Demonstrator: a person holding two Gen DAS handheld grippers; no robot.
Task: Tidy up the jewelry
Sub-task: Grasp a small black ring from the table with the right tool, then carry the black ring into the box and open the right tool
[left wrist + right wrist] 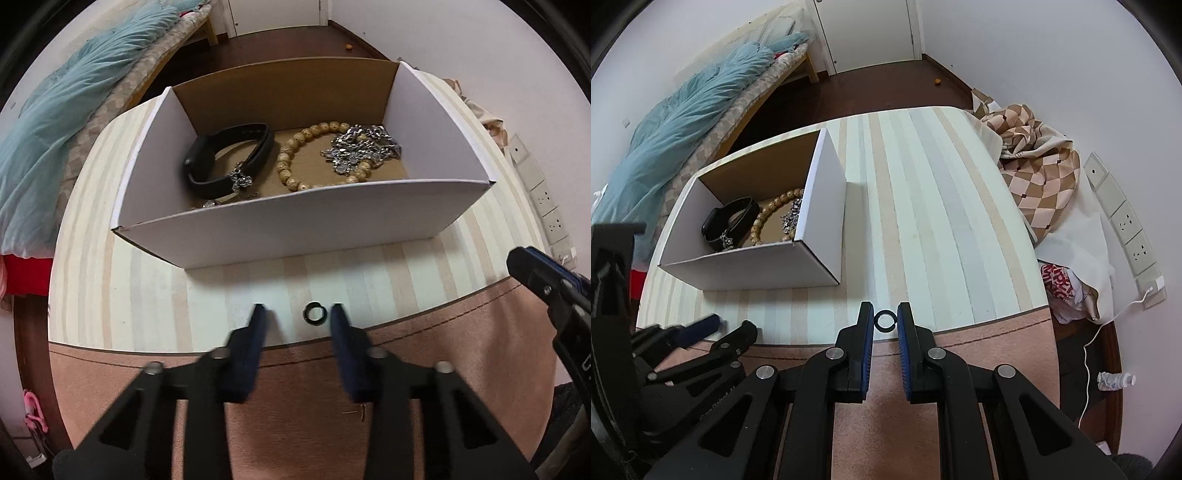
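A small black ring [314,314] lies on the striped table between the fingertips of my left gripper [298,312], which is open around it. Another black ring [885,321] sits between the fingertips of my right gripper [885,314], whose pads touch it on both sides. A white cardboard box [295,225] stands behind, also in the right wrist view [757,269]. It holds a black wristband [221,158], a wooden bead bracelet [295,162] and silver chains [362,149].
A patterned cloth [1030,173] and a bag lie at the table's right edge. A bed with a blue quilt [683,129] is to the left. Wall sockets [1126,229] and a white cable are on the right.
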